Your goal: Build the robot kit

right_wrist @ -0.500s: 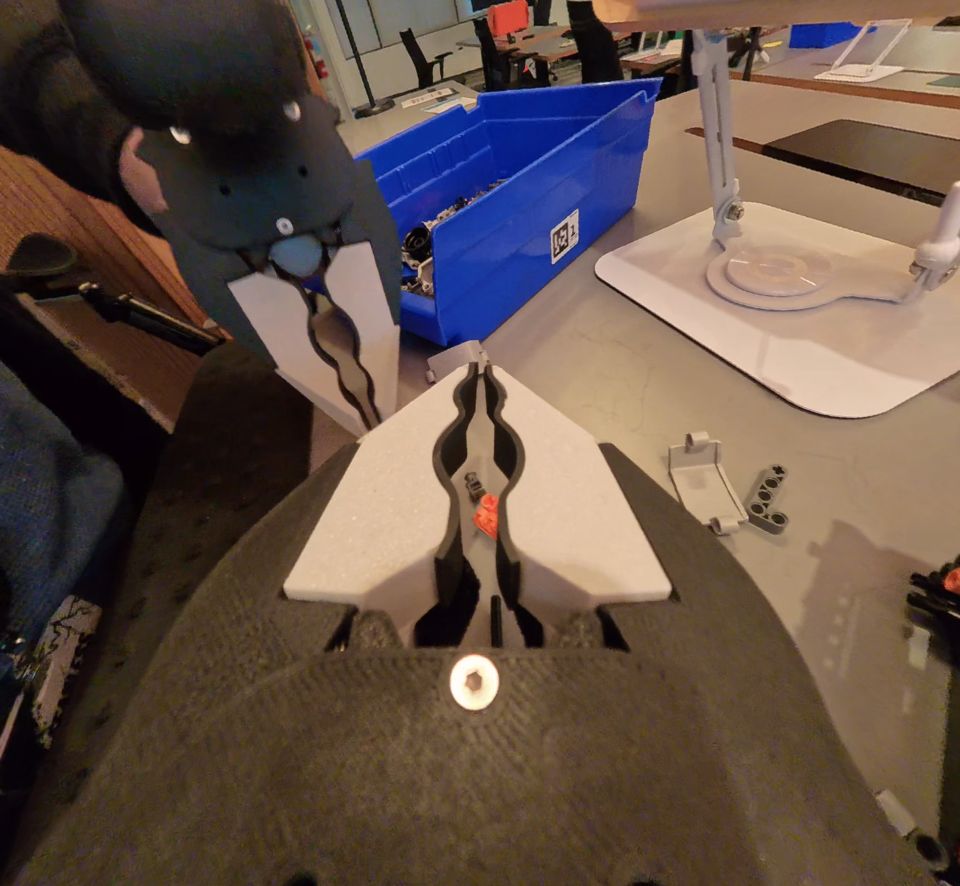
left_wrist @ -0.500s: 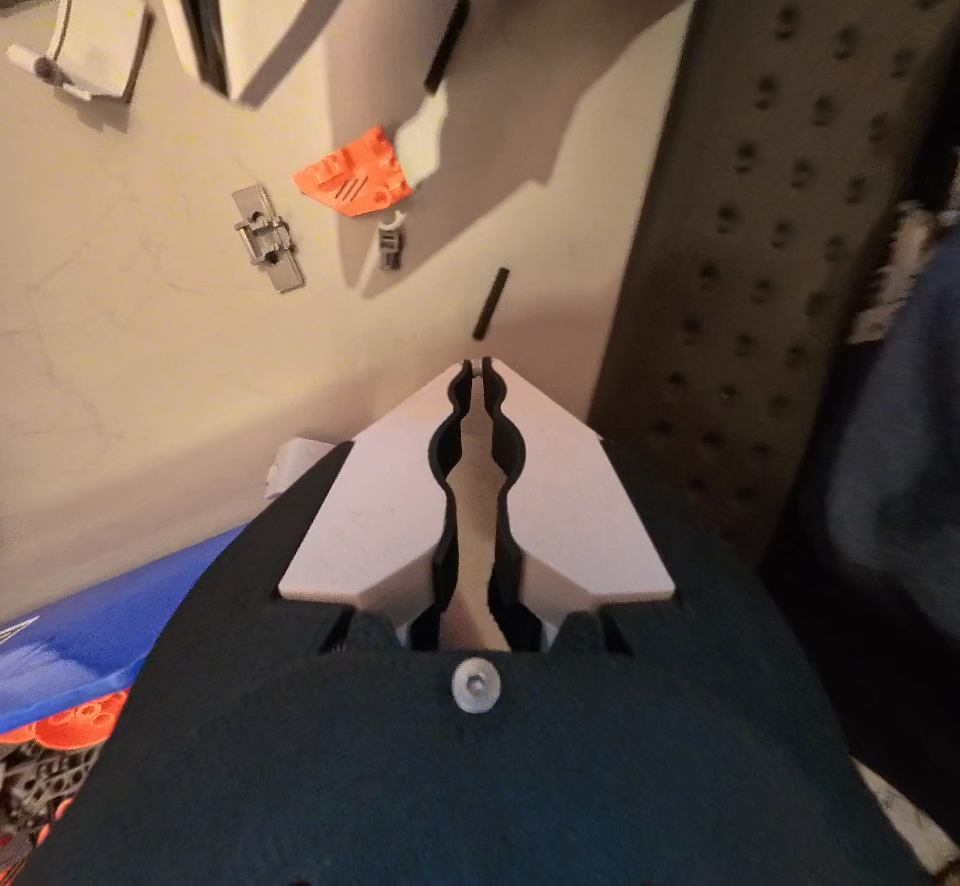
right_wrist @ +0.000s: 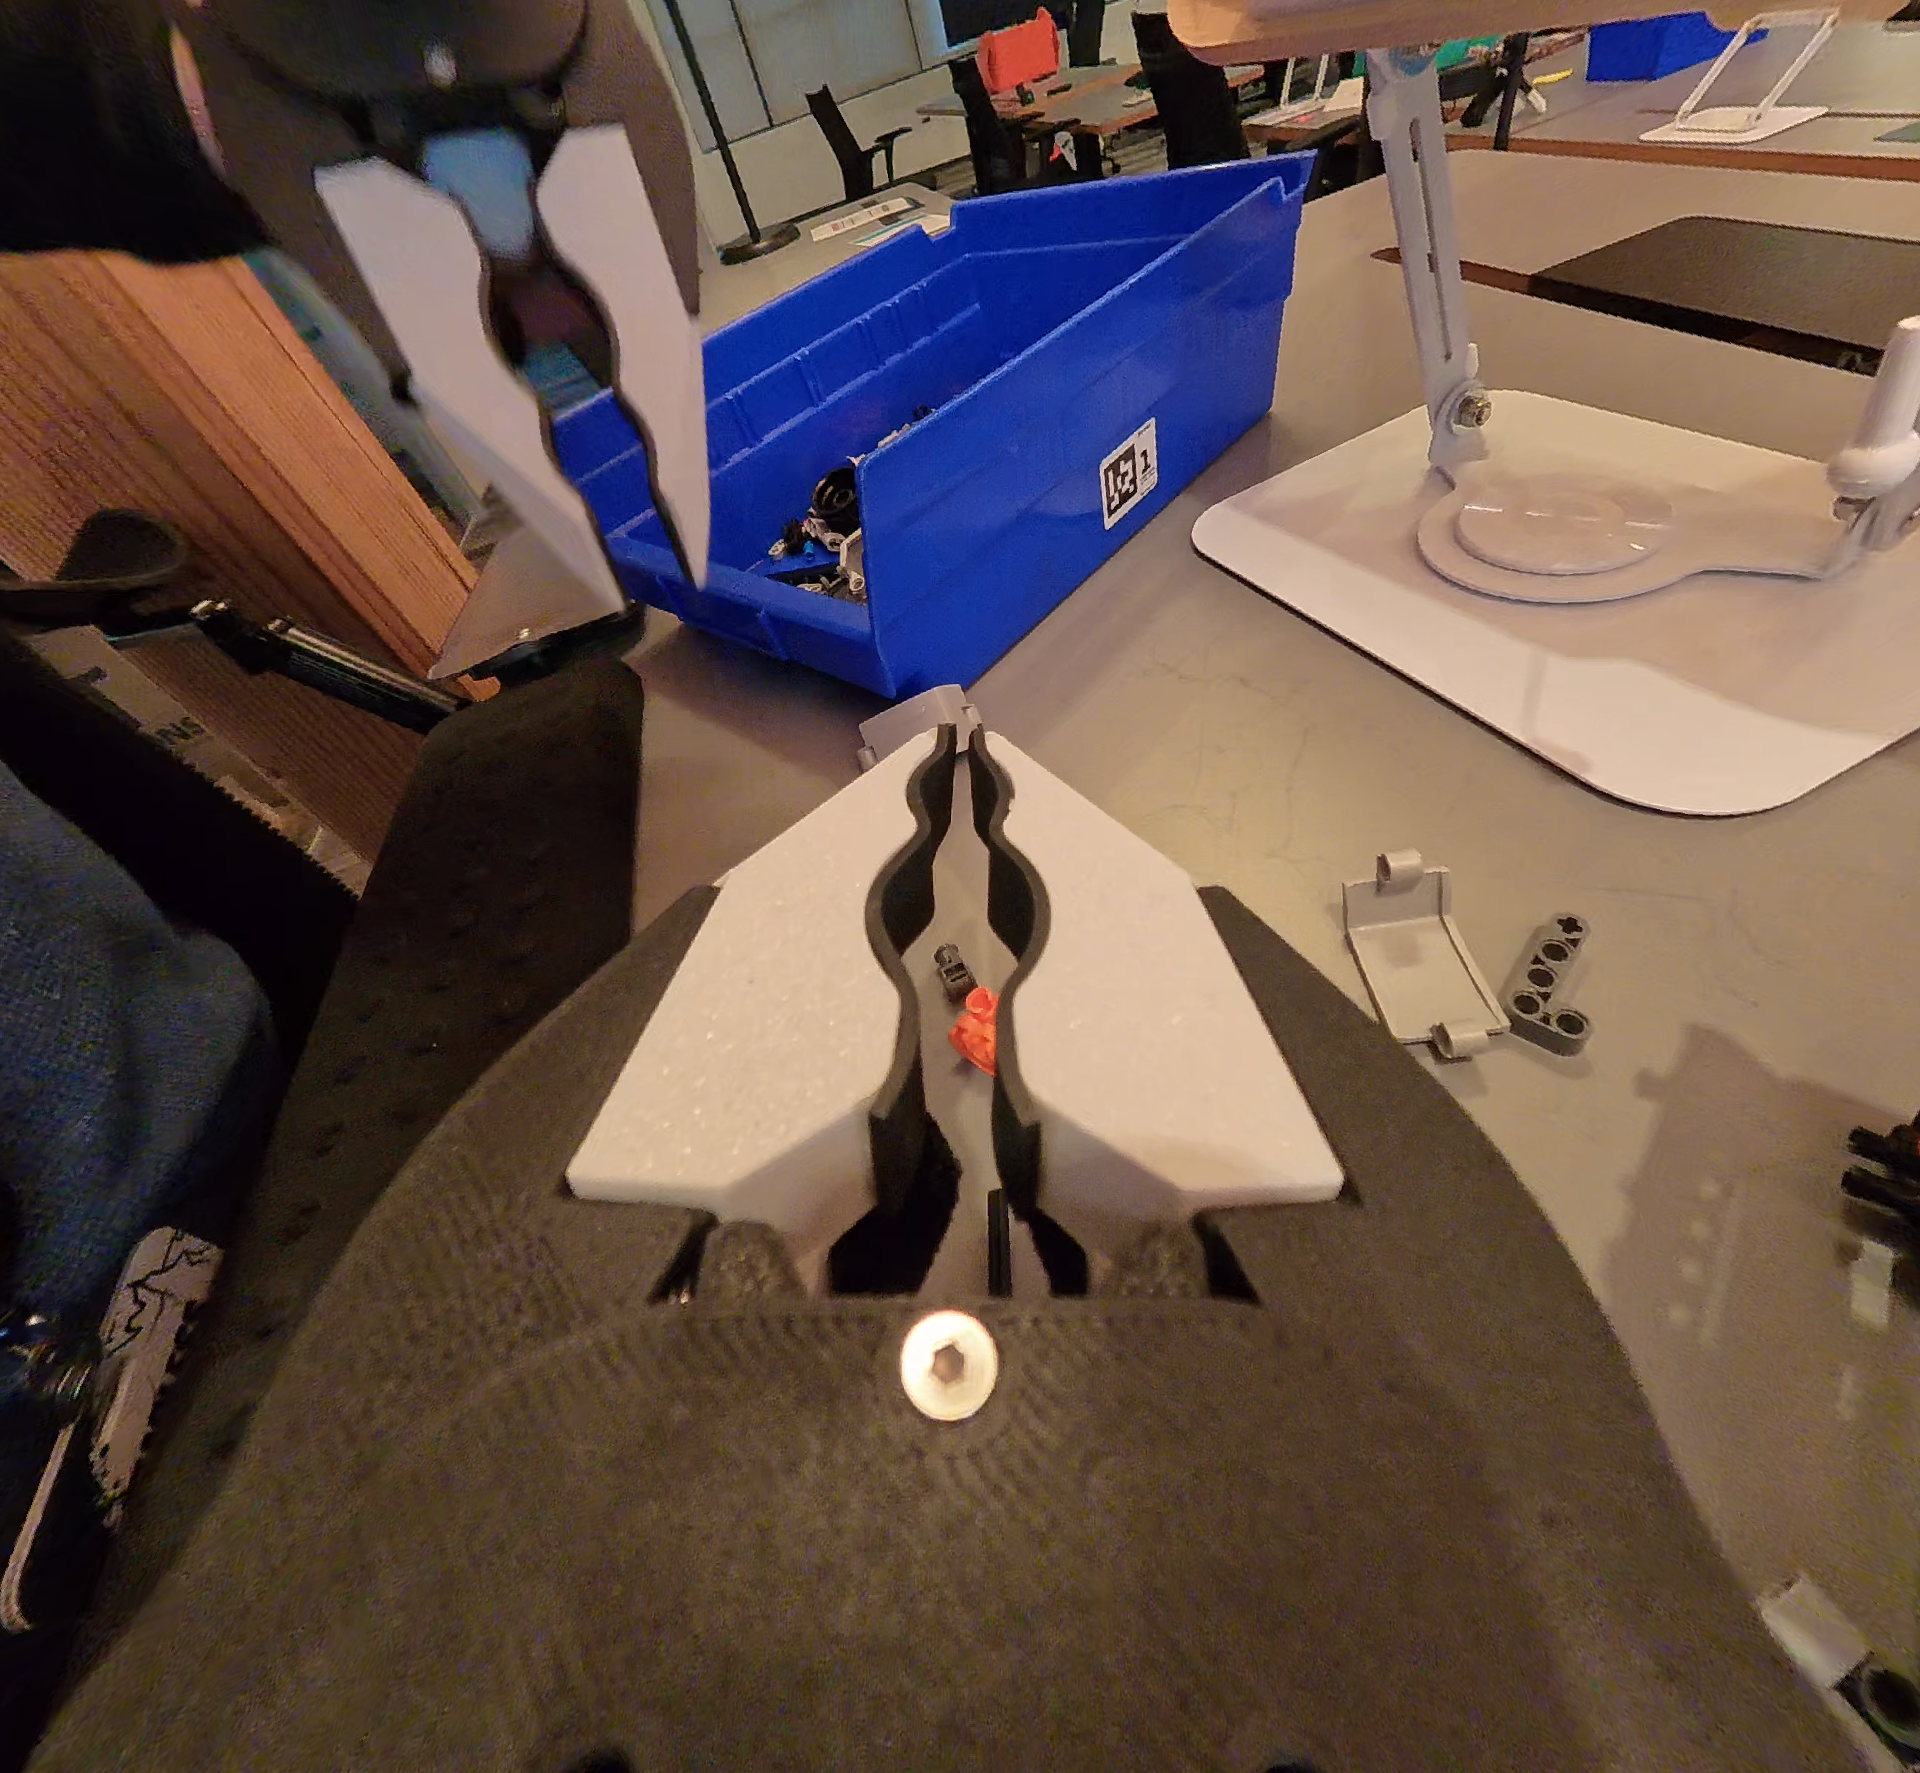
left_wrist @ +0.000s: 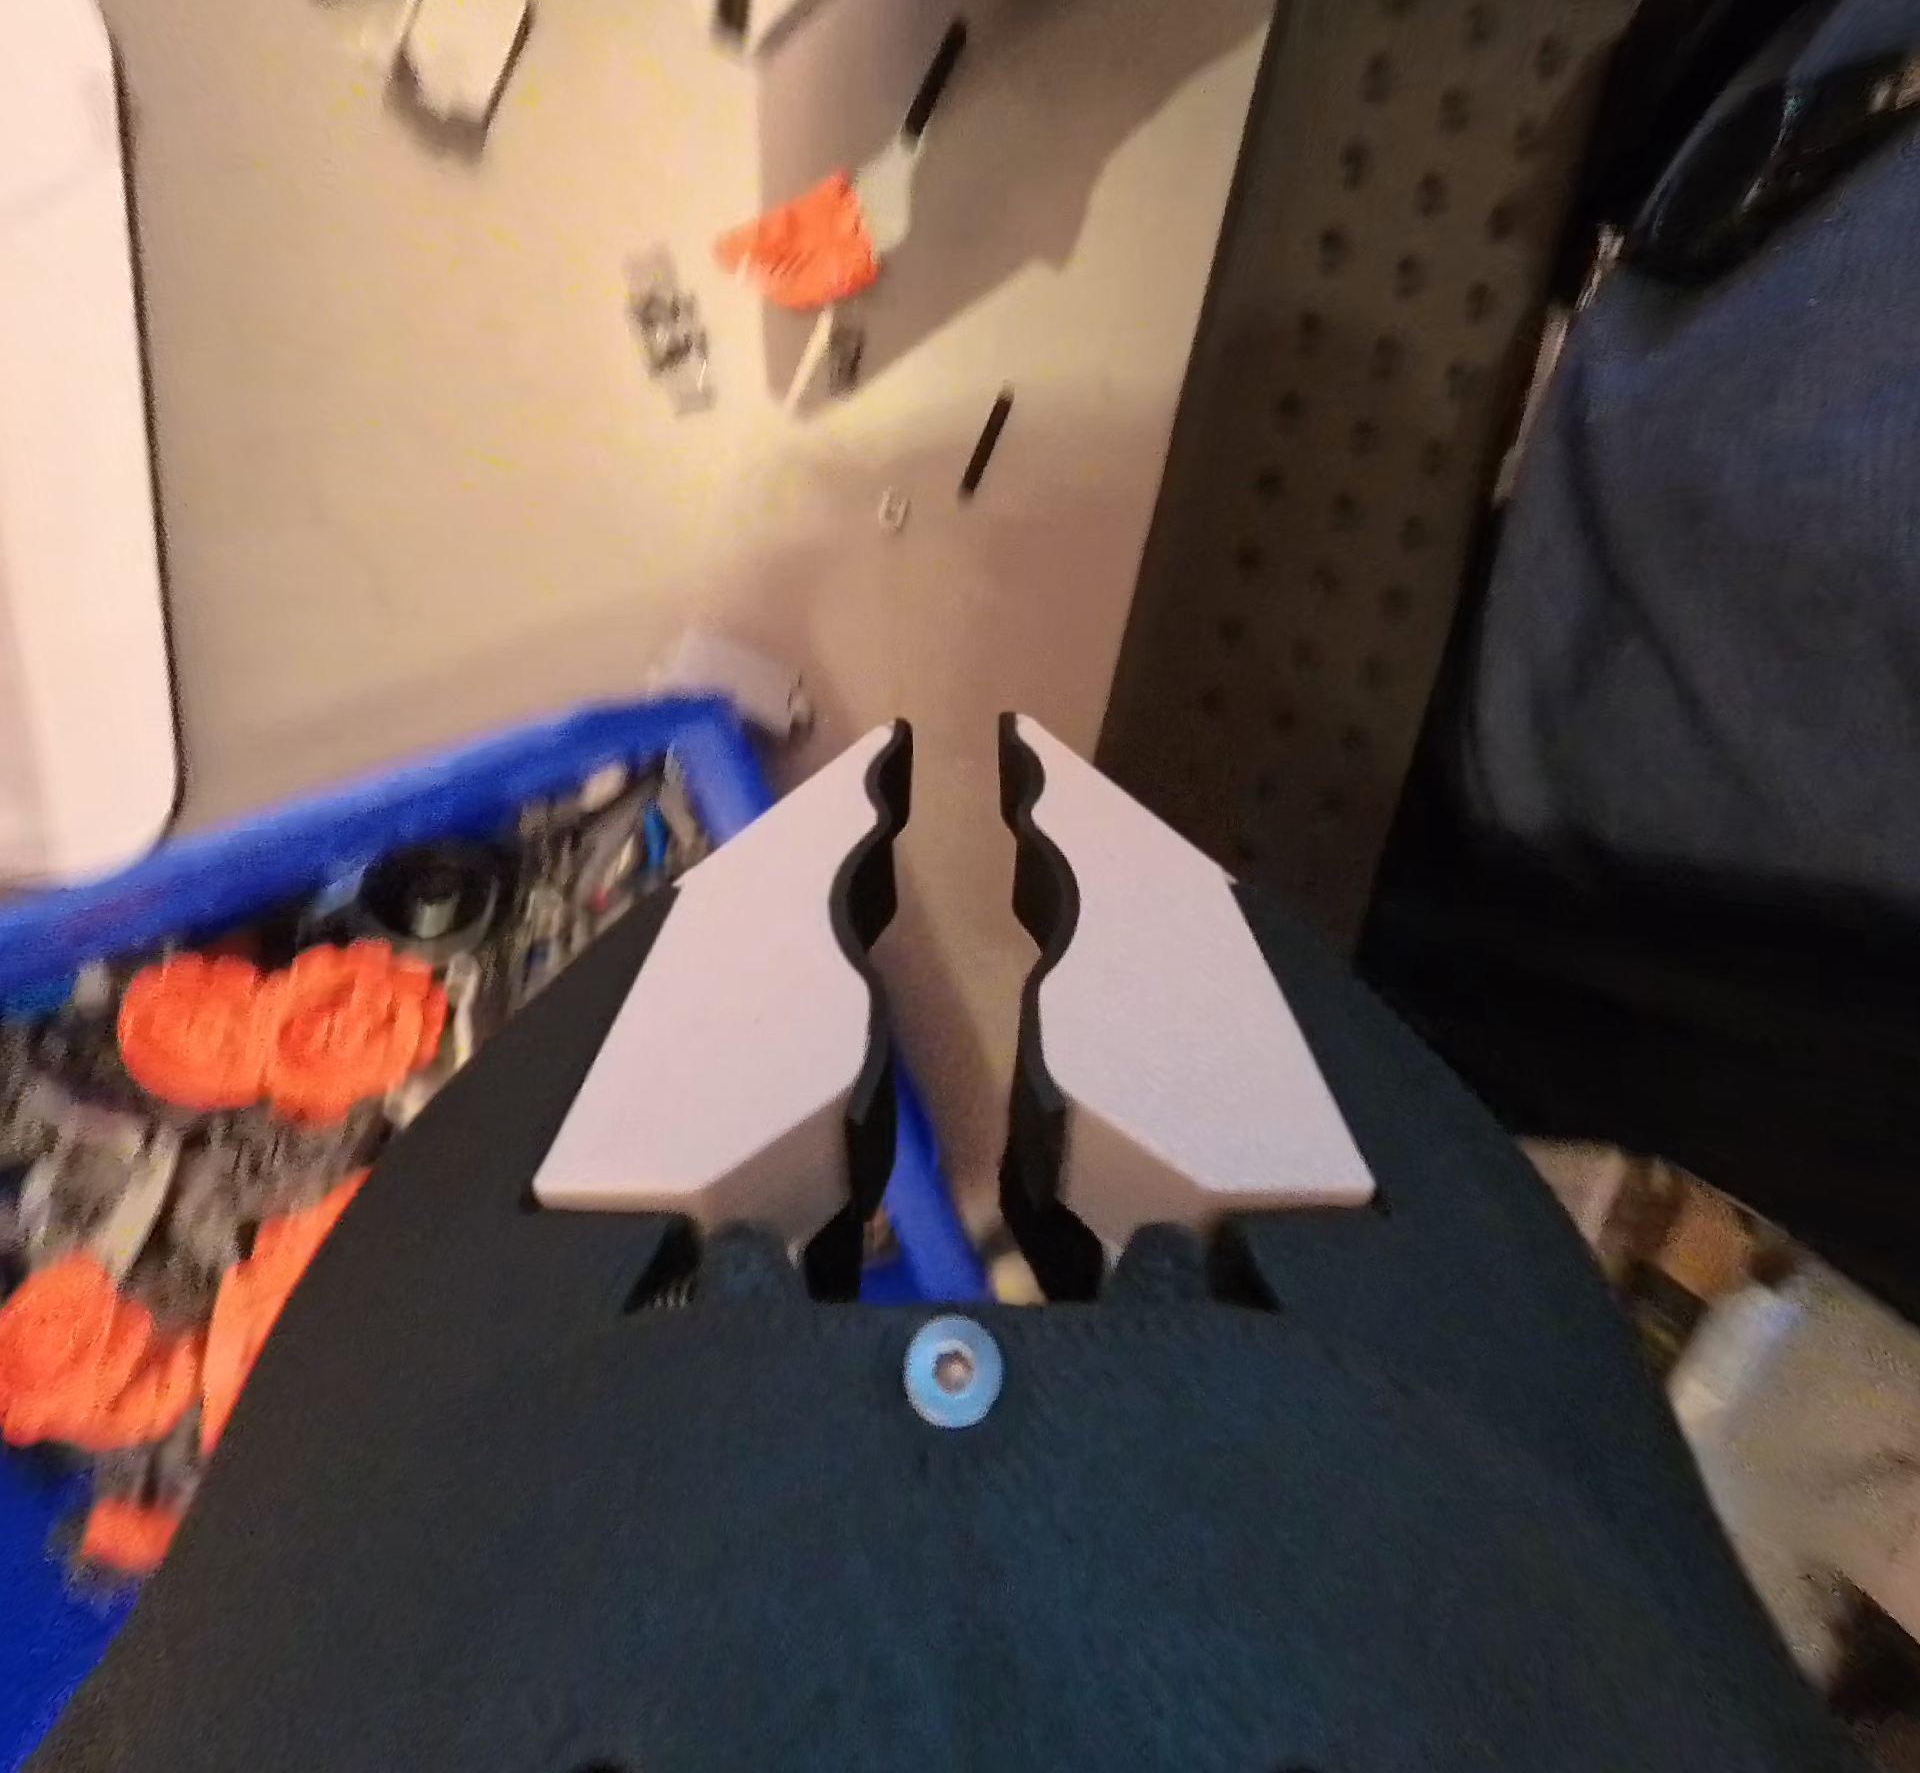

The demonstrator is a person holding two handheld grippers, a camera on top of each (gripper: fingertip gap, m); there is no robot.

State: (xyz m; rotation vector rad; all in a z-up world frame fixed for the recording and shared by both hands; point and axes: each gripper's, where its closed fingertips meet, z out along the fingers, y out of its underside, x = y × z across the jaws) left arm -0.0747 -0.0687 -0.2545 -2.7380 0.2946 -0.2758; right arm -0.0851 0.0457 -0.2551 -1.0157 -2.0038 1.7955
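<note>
1. The left claw stands narrowly parted with nothing between its fingers. It hangs in the air over the near corner of the blue bin, likely held high to stay free of the bin's wall.
2. The bin sits on the grey tabletop, its long axis running away from the right claw toward the far room. Loose parts, some of them orange, lie heaped inside.
3. The right claw is pressed nearly together at the tips and grips nothing I can see. It hovers low over the tabletop, and its tips point at a small grey piece just beside the bin.
4. Under it lie a small orange piece and a dark connector.
5. To the right, a grey curved panel and a grey holed beam lie side by side.
</note>
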